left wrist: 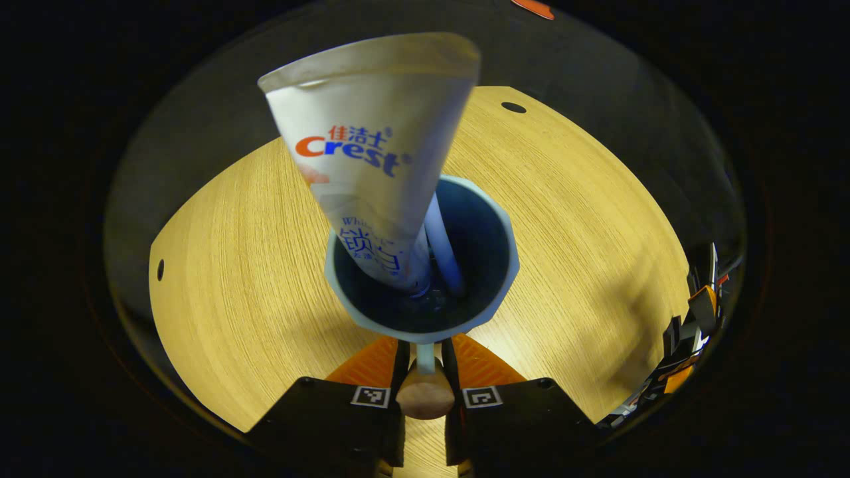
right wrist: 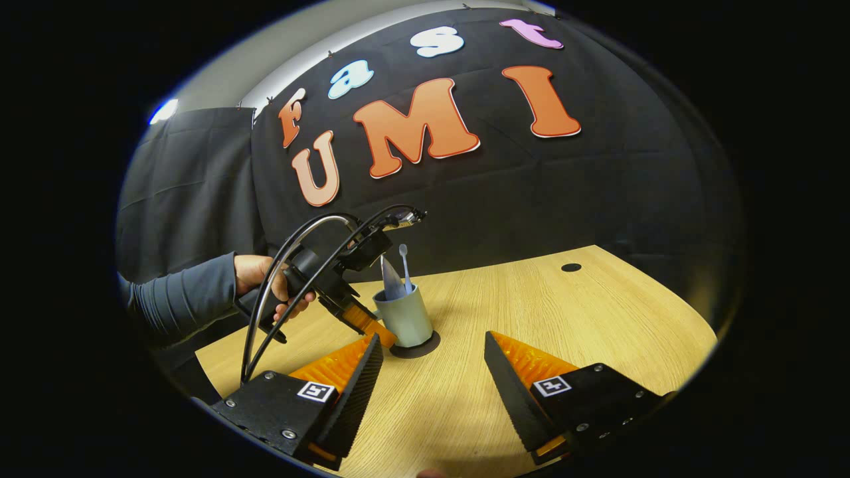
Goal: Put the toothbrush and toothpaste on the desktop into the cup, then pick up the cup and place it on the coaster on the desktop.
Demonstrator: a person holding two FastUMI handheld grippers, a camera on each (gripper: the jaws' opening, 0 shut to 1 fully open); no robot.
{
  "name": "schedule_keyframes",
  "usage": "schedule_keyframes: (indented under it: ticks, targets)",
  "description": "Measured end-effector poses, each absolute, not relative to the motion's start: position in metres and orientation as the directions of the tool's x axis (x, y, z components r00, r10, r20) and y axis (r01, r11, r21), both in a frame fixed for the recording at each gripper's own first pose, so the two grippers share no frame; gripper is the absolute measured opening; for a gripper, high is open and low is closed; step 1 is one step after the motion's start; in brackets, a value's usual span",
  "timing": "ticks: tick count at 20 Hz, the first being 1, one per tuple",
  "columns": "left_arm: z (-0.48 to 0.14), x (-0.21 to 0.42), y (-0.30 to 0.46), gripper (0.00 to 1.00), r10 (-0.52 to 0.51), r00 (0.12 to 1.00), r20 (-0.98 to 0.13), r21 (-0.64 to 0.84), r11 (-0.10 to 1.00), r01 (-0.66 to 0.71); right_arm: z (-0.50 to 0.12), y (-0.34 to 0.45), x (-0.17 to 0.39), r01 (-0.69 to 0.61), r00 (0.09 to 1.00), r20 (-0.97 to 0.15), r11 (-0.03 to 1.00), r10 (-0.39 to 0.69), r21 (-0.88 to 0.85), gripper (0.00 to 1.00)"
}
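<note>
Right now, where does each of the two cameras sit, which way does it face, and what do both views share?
Left gripper view: rides on the left gripper, looking steeply down into the pale blue cup holding the white toothpaste tube and toothbrush; its own fingers pinch the cup's handle.
Right gripper view: rides on the right gripper, held low and open over the light wooden desktop, facing the booth wall; a hand and grey sleeve hold the left gripper at the cup, which stands on the dark round coaster.
Shared: cup, toothpaste, toothbrush, desktop.

The desktop (left wrist: 571, 219) at mid-frame is pale wood with fine, matt grain. The toothpaste (left wrist: 372, 153) tube looks glossy plastic; the cup (left wrist: 495, 279) smooth, matt.
</note>
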State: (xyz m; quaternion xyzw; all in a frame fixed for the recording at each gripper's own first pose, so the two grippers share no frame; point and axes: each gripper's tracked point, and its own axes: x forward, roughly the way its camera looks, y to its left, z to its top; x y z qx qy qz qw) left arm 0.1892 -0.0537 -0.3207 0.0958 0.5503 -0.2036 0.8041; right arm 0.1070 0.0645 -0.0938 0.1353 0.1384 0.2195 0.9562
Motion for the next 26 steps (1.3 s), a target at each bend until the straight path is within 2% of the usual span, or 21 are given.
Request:
schedule_keyframes:
  ticks: [4,6,7,8,9,12,13,14,16,17,19,21,25,26]
  targets:
    - [-0.345,0.197,-0.029,0.27,-0.212,0.308,-0.927,-0.075,0.912,0.403,-0.094,0.064,0.106,-0.376,0.867,-0.209,0.869,0.452,0.323,0.93]
    - [-0.346,0.206,-0.016,0.29,-0.200,0.346,-0.917,-0.044,0.911,0.411,-0.093,0.064,0.106,-0.372,0.869,-0.214,0.873,0.447,0.314,0.93]
    - [-0.345,0.210,-0.011,0.39,-0.207,0.369,-0.906,-0.040,0.910,0.412,-0.091,0.064,0.105,-0.374,0.869,-0.211,0.873,0.448,0.314,0.93]
    - [-0.345,0.212,-0.005,0.63,-0.212,0.382,-0.899,-0.042,0.912,0.409,-0.089,0.066,0.105,-0.372,0.870,-0.211,0.874,0.446,0.314,0.93]
    - [-0.342,0.214,0.001,0.55,-0.218,0.400,-0.890,-0.042,0.914,0.404,-0.085,0.066,0.106,-0.369,0.873,-0.206,0.875,0.442,0.315,0.93]
    - [-0.324,0.225,0.026,0.94,-0.211,0.514,-0.832,-0.004,0.928,0.374,-0.076,0.064,0.115,-0.329,0.900,-0.191,0.900,0.391,0.286,0.93]
    - [-0.310,0.221,0.028,1.00,-0.207,0.554,-0.807,0.005,0.934,0.357,-0.073,0.066,0.117,-0.322,0.904,-0.193,0.904,0.383,0.282,0.93]
    - [-0.303,0.222,0.023,0.96,-0.208,0.596,-0.775,0.014,0.939,0.345,-0.068,0.069,0.117,-0.323,0.904,-0.192,0.905,0.381,0.278,0.93]
    - [-0.272,0.217,0.039,0.98,-0.195,0.684,-0.703,0.036,0.951,0.308,-0.056,0.077,0.117,-0.327,0.909,-0.179,0.911,0.376,0.252,0.93]
    - [-0.278,0.233,0.039,0.96,-0.179,0.732,-0.657,0.052,0.958,0.281,-0.046,0.081,0.114,-0.334,0.913,-0.163,0.915,0.374,0.228,0.93]
    - [-0.269,0.232,0.042,0.99,-0.124,0.824,-0.553,0.083,0.976,0.203,-0.024,0.095,0.107,-0.356,0.919,-0.117,0.920,0.377,0.166,0.93]
    - [-0.267,0.232,0.043,0.97,-0.070,0.901,-0.428,0.096,0.988,0.122,-0.005,0.112,0.095,-0.384,0.916,-0.077,0.916,0.394,0.116,0.93]
    - [-0.251,0.217,0.048,0.94,0.058,0.979,-0.195,0.113,0.993,-0.037,0.023,0.147,0.073,-0.419,0.908,-0.014,0.907,0.419,0.041,0.93]
    - [-0.252,0.216,0.048,0.96,0.086,0.985,-0.151,0.111,0.991,-0.069,0.028,0.151,0.070,-0.419,0.908,0.004,0.908,0.419,0.023,0.93]
